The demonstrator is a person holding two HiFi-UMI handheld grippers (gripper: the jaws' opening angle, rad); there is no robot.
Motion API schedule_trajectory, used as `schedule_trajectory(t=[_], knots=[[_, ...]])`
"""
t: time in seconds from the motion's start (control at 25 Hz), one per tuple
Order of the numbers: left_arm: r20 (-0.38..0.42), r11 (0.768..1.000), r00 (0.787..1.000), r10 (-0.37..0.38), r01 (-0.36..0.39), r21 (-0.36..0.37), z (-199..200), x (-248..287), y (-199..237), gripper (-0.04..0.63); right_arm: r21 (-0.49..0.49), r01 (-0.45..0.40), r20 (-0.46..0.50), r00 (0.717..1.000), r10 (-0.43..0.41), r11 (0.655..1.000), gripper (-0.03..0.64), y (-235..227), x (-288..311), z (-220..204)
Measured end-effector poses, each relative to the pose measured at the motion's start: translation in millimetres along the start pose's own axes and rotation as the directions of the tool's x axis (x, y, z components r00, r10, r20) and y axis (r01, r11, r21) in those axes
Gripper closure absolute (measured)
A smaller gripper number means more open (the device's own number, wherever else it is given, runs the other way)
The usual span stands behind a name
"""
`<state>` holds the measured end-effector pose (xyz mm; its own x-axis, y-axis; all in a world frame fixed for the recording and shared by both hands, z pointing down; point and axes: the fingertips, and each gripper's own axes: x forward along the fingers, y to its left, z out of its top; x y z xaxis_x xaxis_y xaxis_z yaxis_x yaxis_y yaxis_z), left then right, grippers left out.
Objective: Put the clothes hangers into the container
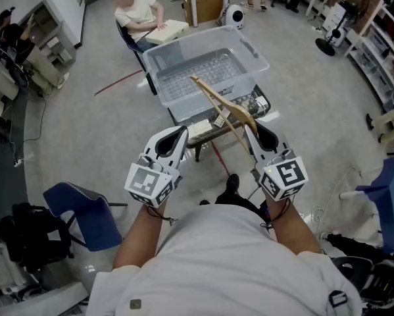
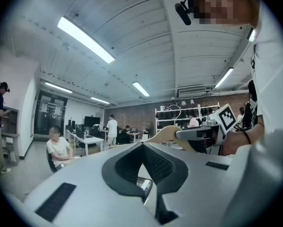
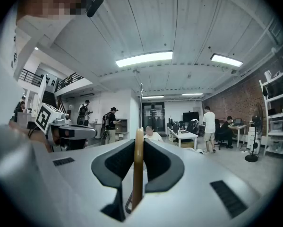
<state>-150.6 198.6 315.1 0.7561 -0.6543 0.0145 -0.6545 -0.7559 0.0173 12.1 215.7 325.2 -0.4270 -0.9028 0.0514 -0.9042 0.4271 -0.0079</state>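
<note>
Fingers [image 3: 156,161] of right gripper [image 1: 257,135] clenched on near end of wooden clothes hanger [image 1: 218,103], seen edge-on between pads. Hanger in air, long axis running away from person, far tip over near rim of clear plastic container [image 1: 257,63]. Left gripper [image 1: 178,135] alongside, fingers closed together, nothing between. Container on low surface [image 1: 213,135]; only ribbed bottom shows inside. Open floor [image 1: 104,130] on both sides; seated person [image 1: 139,12] just behind far wall.

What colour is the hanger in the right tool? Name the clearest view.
Light tan wood. The hanger, clamped in the right tool, shows best in the head view.
</note>
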Motion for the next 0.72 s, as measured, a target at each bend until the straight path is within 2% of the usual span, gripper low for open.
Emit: schedule_trajectory(t=[0.44, 0.72], knots=[[-0.014, 1.000, 1.000, 0.007, -0.007, -0.001, -13, 9, 5, 0.579, 0.016, -0.017, -0.006, 1.000, 0.017, 1.000, 0.551, -6, 9, -11], [-0.036, 1.000, 0.999, 0.029, -0.029, -0.004, -14, 49, 5, 0.579, 0.033, -0.050, -0.017, 0.999, 0.051, 0.998, 0.551, -48, 25, -12]])
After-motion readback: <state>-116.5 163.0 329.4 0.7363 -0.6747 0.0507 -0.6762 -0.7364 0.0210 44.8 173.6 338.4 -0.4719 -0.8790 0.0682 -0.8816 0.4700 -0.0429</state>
